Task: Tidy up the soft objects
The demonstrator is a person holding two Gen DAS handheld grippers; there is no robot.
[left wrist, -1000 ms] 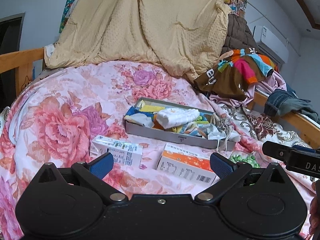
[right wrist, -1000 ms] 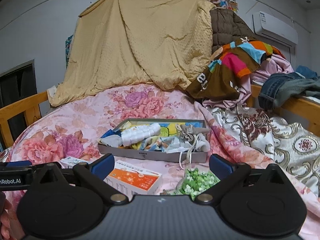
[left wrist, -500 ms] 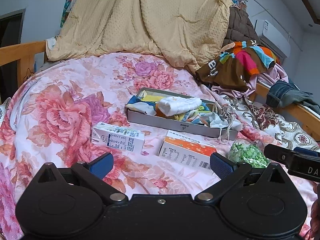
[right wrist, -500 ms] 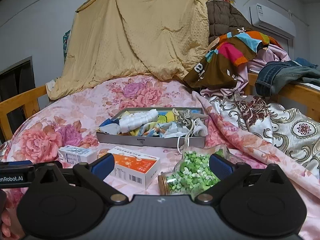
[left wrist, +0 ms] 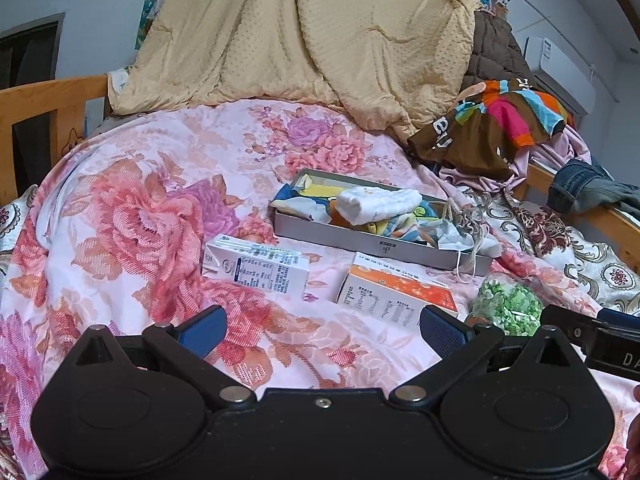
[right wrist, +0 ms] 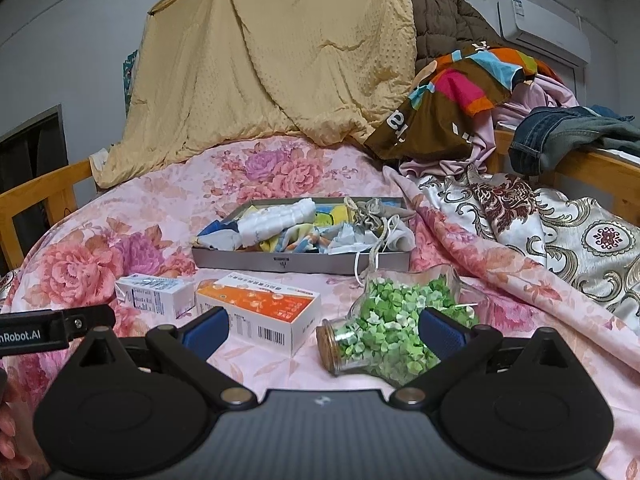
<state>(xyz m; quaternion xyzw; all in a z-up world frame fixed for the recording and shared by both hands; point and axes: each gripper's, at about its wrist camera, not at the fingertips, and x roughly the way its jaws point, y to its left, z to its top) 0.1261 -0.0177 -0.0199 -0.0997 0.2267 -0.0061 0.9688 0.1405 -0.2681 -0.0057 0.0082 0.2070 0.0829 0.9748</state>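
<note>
A shallow grey tray (left wrist: 360, 240) (right wrist: 256, 261) lies on the floral bedspread. It holds a rolled white cloth (left wrist: 378, 204) (right wrist: 280, 216), colourful fabrics, a beige drawstring pouch (right wrist: 370, 212) and a face mask (right wrist: 396, 236) hanging over its right end. My left gripper (left wrist: 322, 330) is open and empty, held above the bedspread in front of the boxes. My right gripper (right wrist: 322, 330) is open and empty, just in front of a glass bottle of green paper stars (right wrist: 384, 328) (left wrist: 508, 306).
A white carton (left wrist: 256, 266) (right wrist: 154, 294) and an orange-white box (left wrist: 396, 292) (right wrist: 260, 312) lie in front of the tray. A yellow quilt (left wrist: 320, 40) hangs behind. Clothes (right wrist: 460, 92) and jeans (right wrist: 560, 136) pile up at right on a wooden rail.
Both grippers have pulled back and lifted, so the boxes and the bottle show more fully. Both stay open and empty.
</note>
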